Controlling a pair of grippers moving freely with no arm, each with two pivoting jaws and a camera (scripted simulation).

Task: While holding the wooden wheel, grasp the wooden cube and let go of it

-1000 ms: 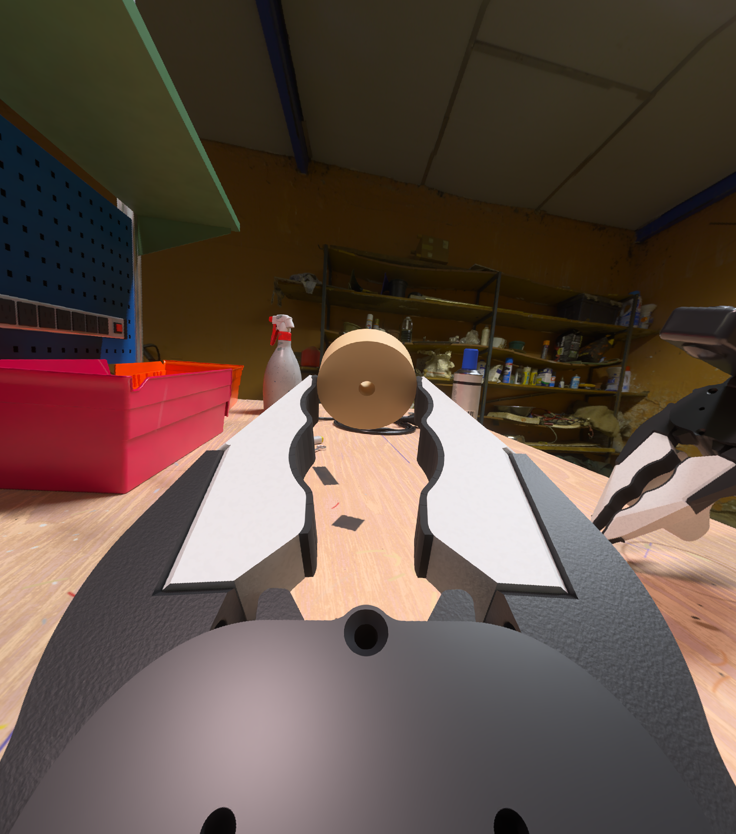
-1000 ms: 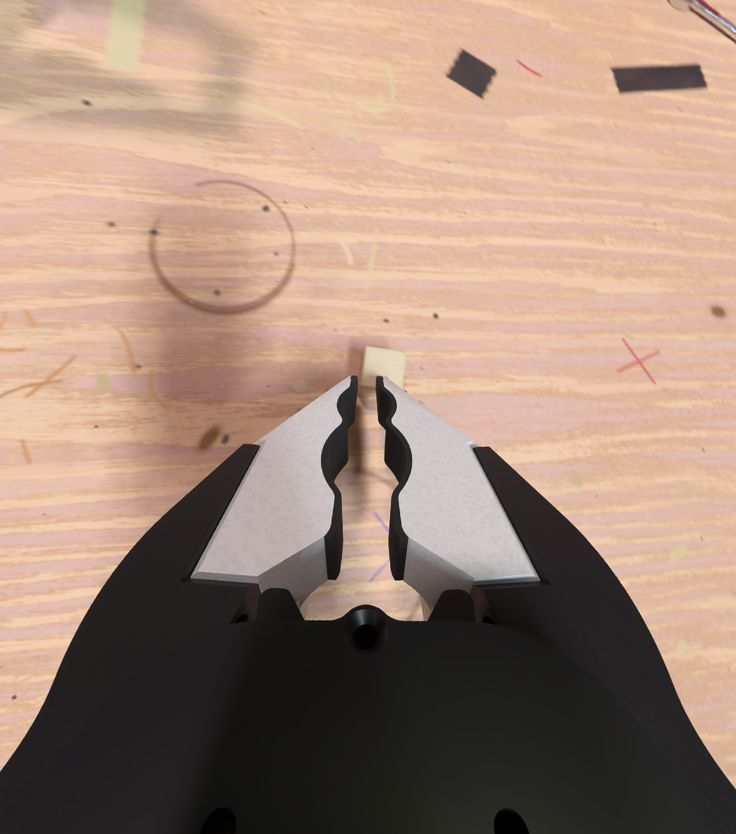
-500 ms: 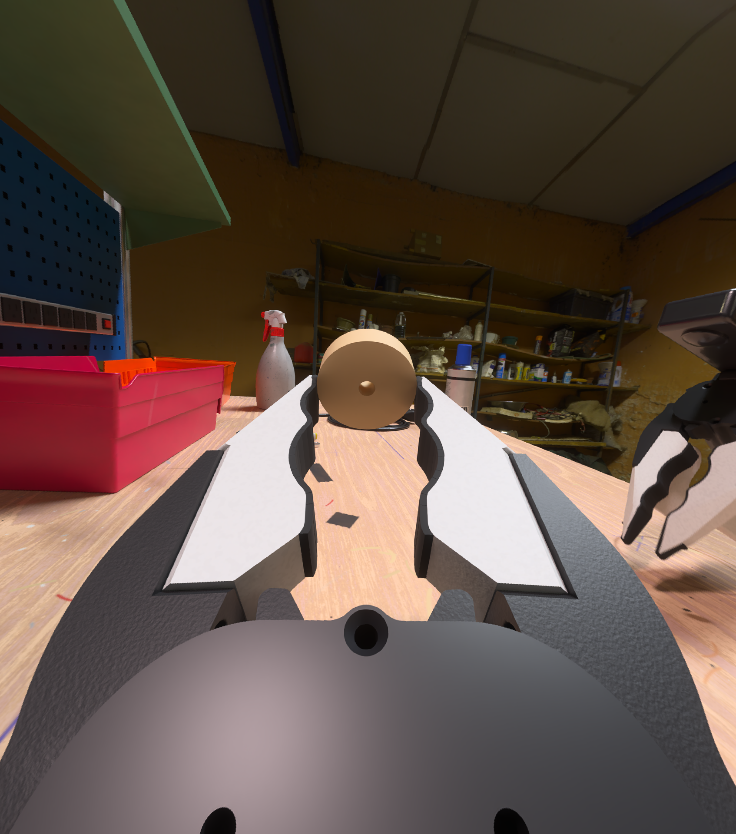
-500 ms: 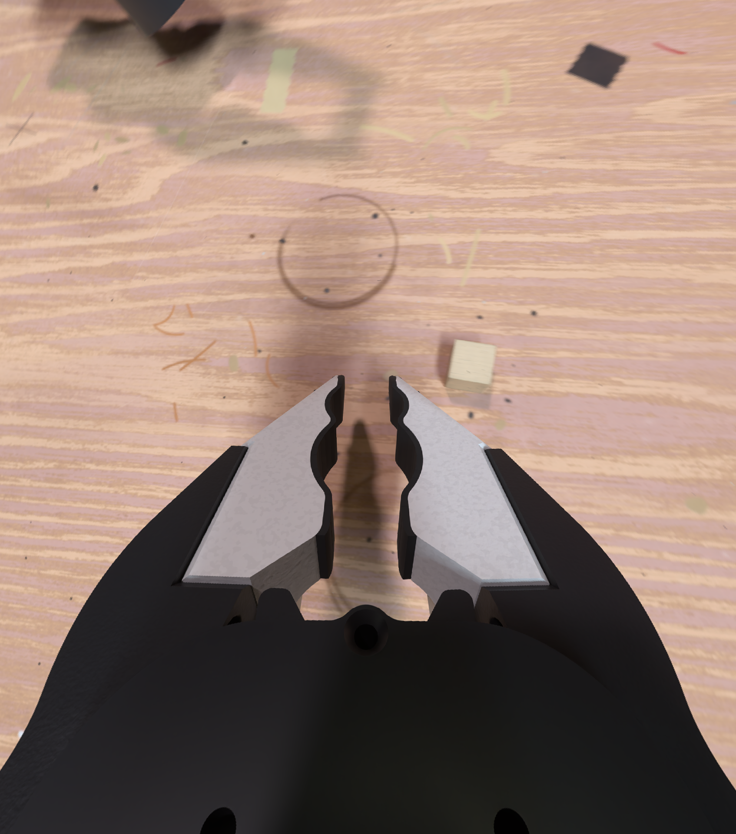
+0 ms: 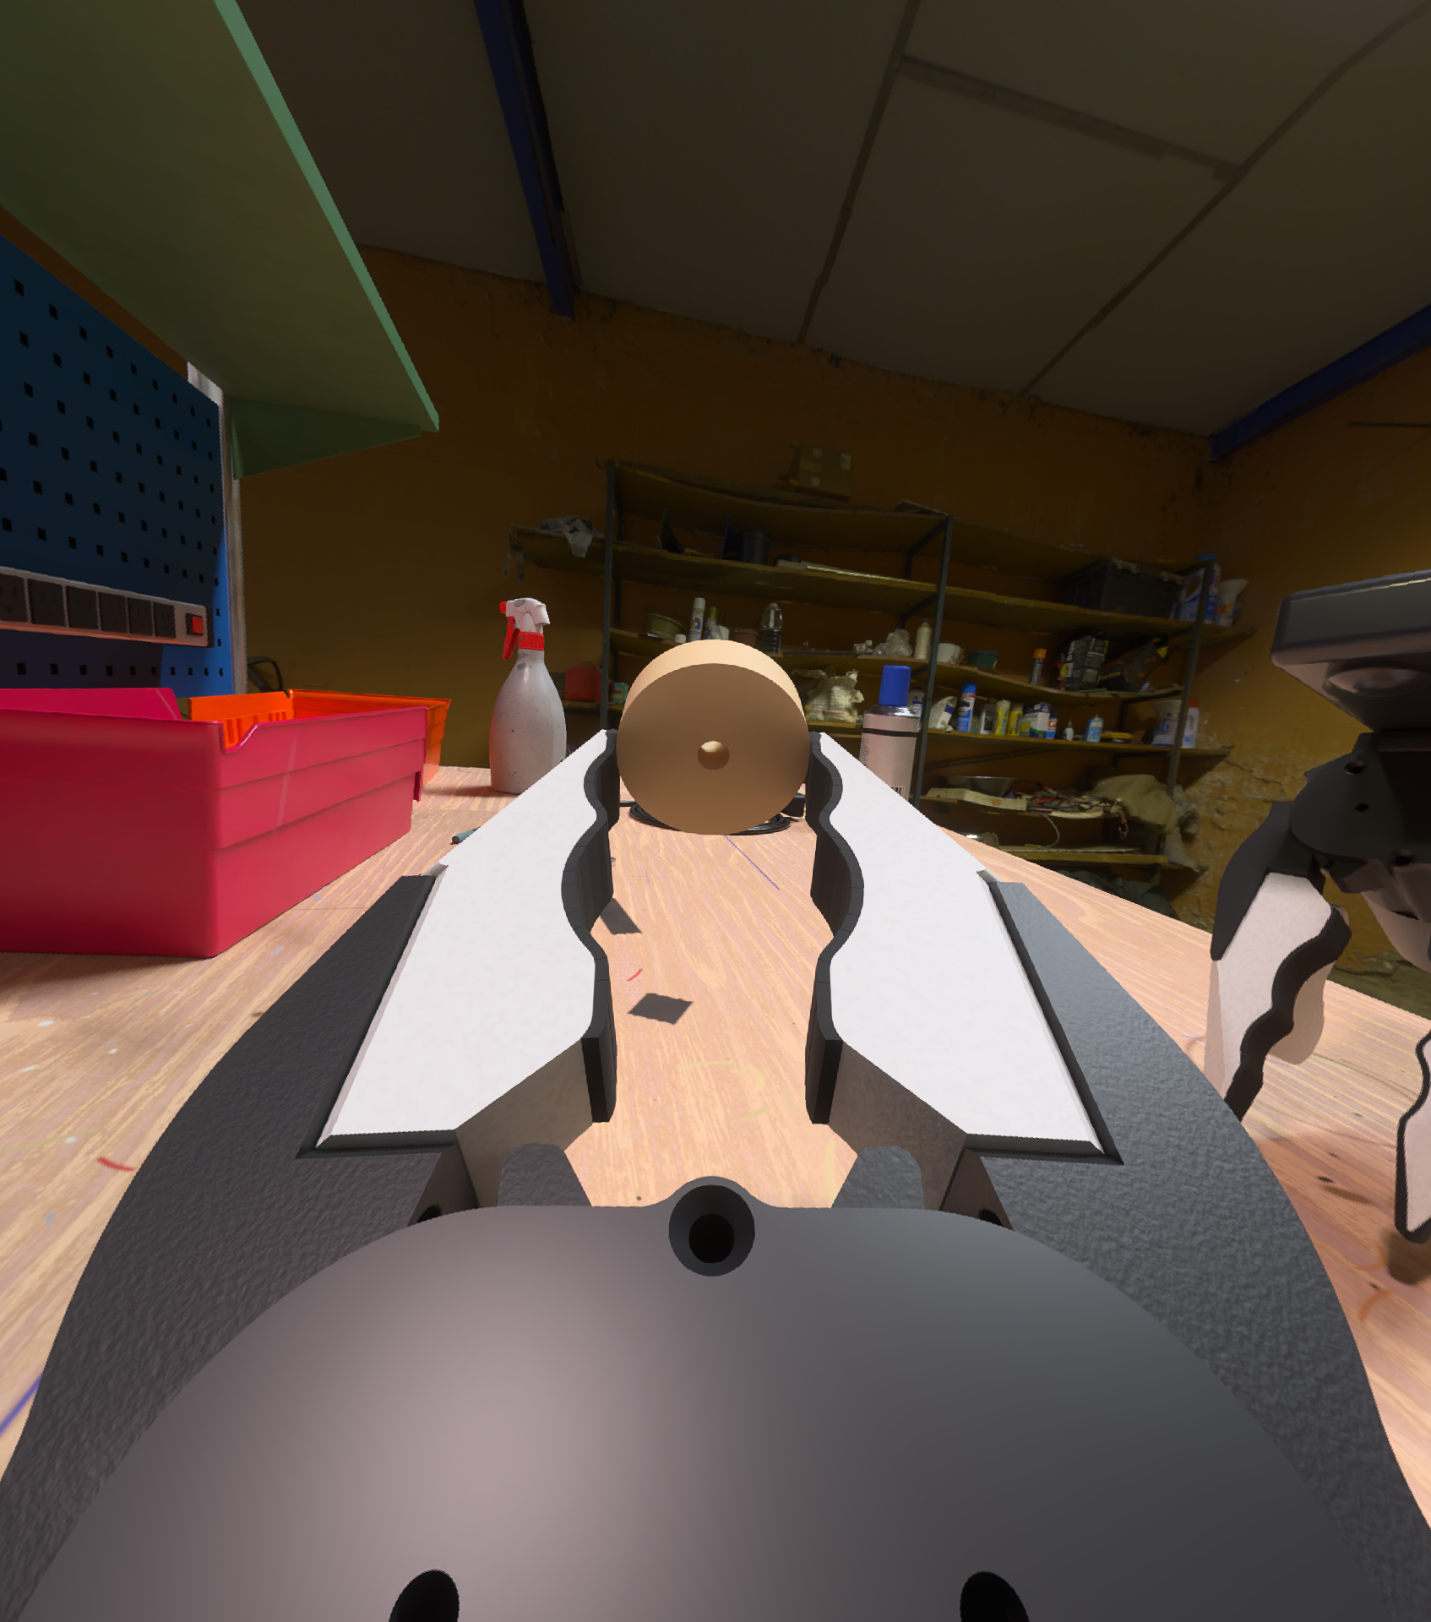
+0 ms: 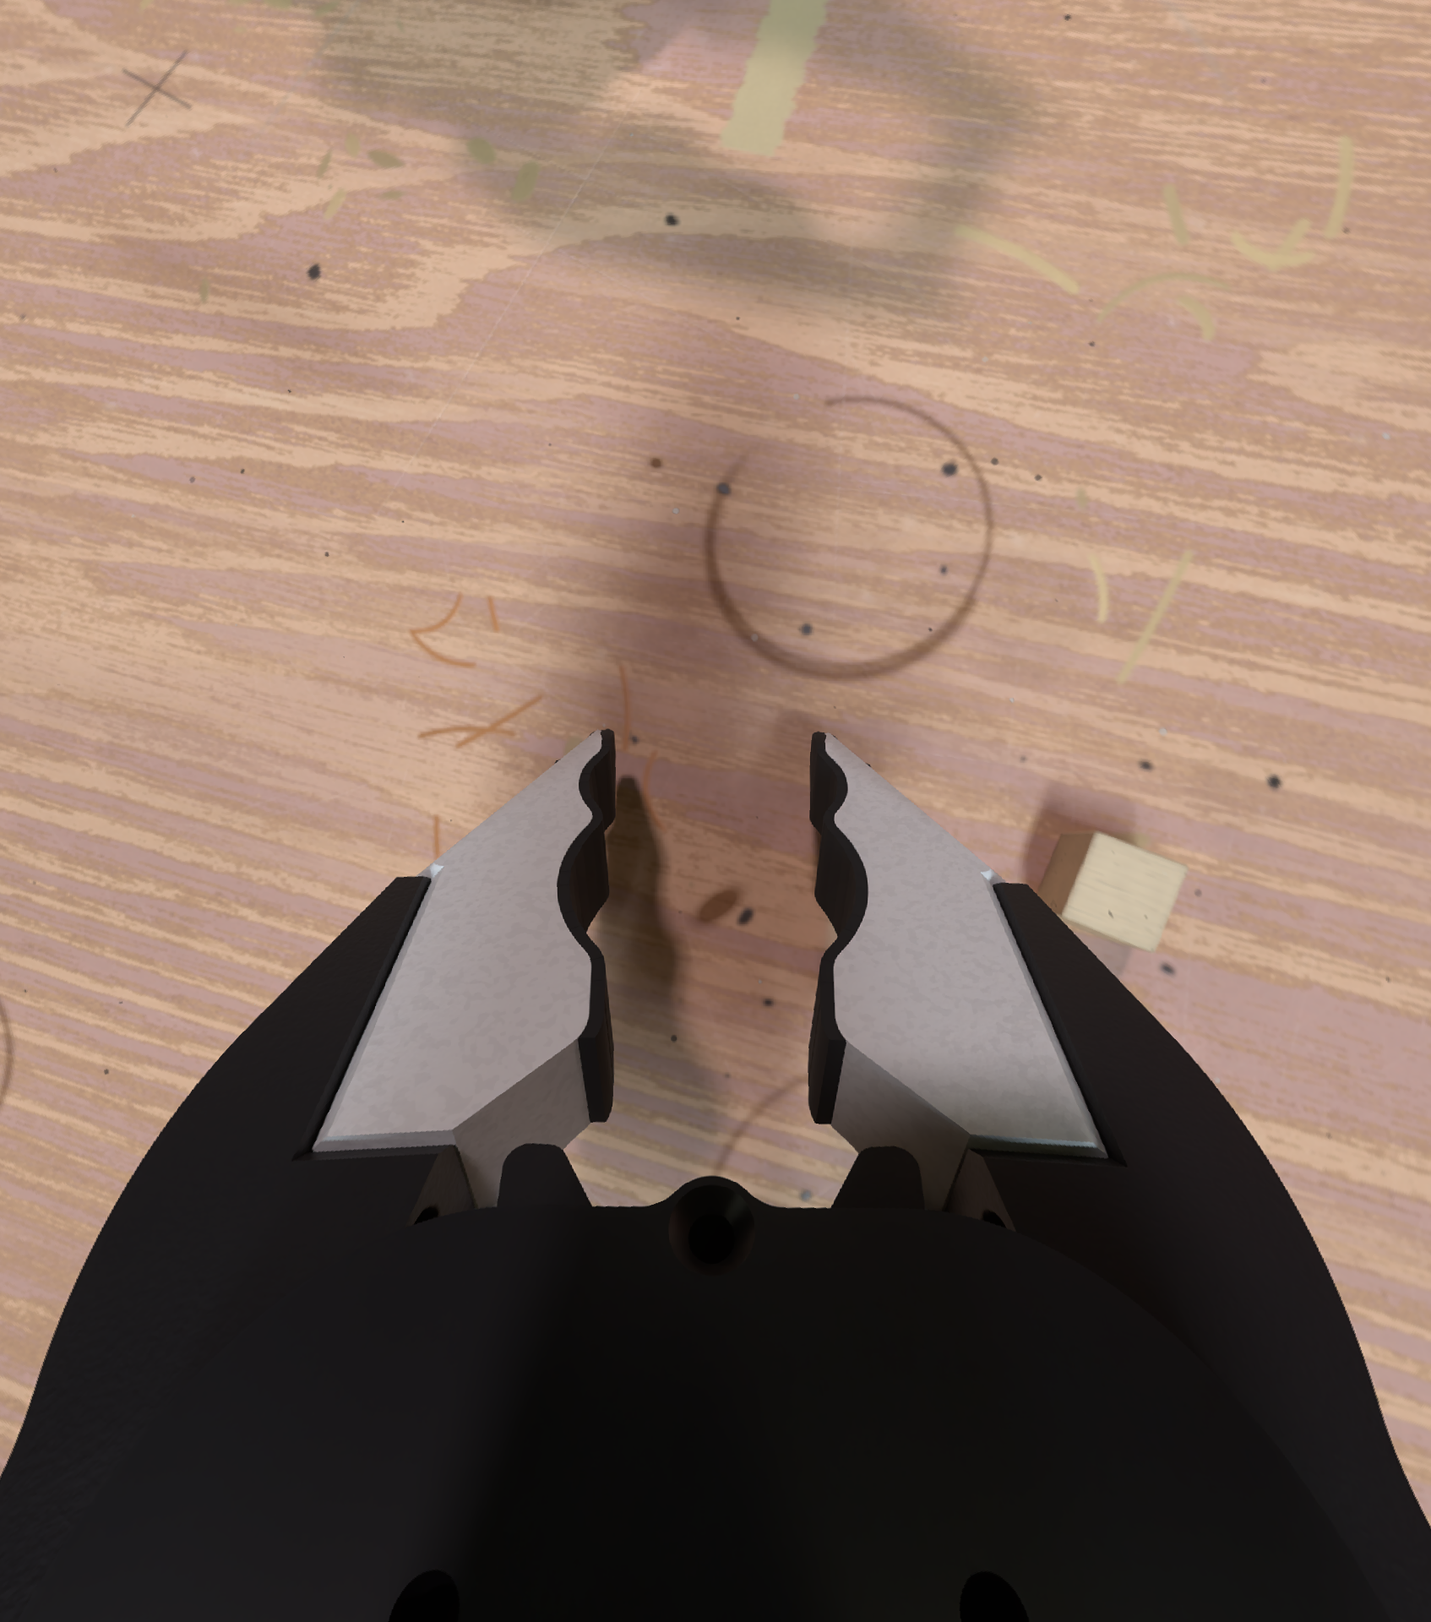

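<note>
My left gripper is shut on the wooden wheel, a tan disc with a small centre hole, held at the fingertips above the wooden workbench. My right gripper points straight down at the bench, open and empty. The small pale wooden cube lies on the bench to the right of its right finger, outside the jaws. The right gripper also shows at the right edge of the left wrist view, fingers spread, tips just above the bench.
A red bin and an orange bin stand at the left under a blue pegboard. A spray bottle and a can stand at the far bench end. A metal shelf rack is beyond.
My right gripper has opened wider and shifted left, so the cube went from its fingertips to outside its right finger. The left gripper keeps the wheel and barely moves.
</note>
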